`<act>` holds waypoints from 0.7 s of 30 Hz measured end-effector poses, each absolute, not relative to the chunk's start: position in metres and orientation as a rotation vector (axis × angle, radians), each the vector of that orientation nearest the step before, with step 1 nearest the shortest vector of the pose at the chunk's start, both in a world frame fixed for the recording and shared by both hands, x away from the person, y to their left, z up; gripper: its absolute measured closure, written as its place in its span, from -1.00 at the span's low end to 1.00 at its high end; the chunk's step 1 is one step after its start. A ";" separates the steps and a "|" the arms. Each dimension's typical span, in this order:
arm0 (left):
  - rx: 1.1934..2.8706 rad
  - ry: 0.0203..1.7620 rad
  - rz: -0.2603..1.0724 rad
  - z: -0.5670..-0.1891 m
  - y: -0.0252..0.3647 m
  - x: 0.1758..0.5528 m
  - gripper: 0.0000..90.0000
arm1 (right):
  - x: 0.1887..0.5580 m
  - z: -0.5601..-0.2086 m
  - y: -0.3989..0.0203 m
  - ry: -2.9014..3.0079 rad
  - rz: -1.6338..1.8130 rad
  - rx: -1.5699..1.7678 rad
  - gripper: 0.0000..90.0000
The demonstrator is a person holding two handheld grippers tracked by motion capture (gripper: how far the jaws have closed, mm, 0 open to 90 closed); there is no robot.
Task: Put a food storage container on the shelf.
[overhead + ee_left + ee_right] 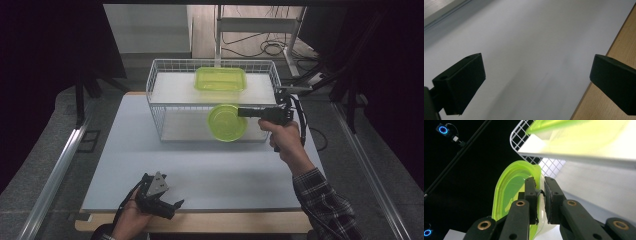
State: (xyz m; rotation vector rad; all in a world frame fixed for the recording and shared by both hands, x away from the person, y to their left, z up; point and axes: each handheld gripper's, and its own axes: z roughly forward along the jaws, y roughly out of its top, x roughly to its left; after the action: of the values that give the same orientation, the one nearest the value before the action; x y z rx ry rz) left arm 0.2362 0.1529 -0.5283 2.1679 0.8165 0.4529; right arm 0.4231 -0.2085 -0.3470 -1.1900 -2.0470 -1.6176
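Note:
My right gripper is shut on the rim of a round, translucent green container, which hangs tilted in the air in front of the white wire rack. In the right gripper view the two pads pinch the container's wall at the right gripper. A rectangular green container sits on the rack's upper shelf. My left gripper rests low near the table's front edge, open with nothing between its fingers.
A pale grey mat covers the table, with a strip of bare wood along the near edge. The rack's lower shelf is bare. Metal rails, cables and a stand lie on the floor around and behind the table.

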 end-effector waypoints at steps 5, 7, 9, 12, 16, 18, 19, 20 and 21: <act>2.085 0.832 0.422 -0.524 0.158 0.236 -0.99 | 0.429 -0.330 -0.204 -2.050 -1.645 -1.181 0.80; 2.069 0.842 0.413 -0.524 0.160 0.237 -0.99 | 0.431 -0.325 -0.202 -2.053 -1.655 -1.179 0.80; 2.056 0.844 0.411 -0.524 0.161 0.237 -0.99 | 0.433 -0.321 -0.201 -2.052 -1.661 -1.182 0.80; 2.036 0.845 0.408 -0.523 0.162 0.237 -0.99 | 0.436 -0.316 -0.199 -2.054 -1.670 -1.181 0.80; 2.025 0.848 0.414 -0.523 0.163 0.237 -1.00 | 0.440 -0.311 -0.197 -2.046 -1.678 -1.189 0.80; 2.020 0.845 0.419 -0.523 0.164 0.237 -1.00 | 0.442 -0.308 -0.196 -2.047 -1.688 -1.192 0.80; 2.017 0.846 0.422 -0.523 0.164 0.237 -1.00 | 0.443 -0.306 -0.196 -2.048 -1.690 -1.196 0.80; 2.016 0.846 0.425 -0.523 0.164 0.237 -1.00 | 0.444 -0.304 -0.196 -2.047 -1.695 -1.200 0.80; 2.016 0.845 0.428 -0.523 0.164 0.237 -1.00 | 0.445 -0.303 -0.195 -2.043 -1.700 -1.204 0.80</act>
State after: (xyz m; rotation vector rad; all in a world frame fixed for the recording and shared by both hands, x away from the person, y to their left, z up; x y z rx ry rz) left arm 0.2367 0.1642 -0.5228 2.0162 0.8452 0.4280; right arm 0.4446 -0.1953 -0.3029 -1.2040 -2.0433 -1.6996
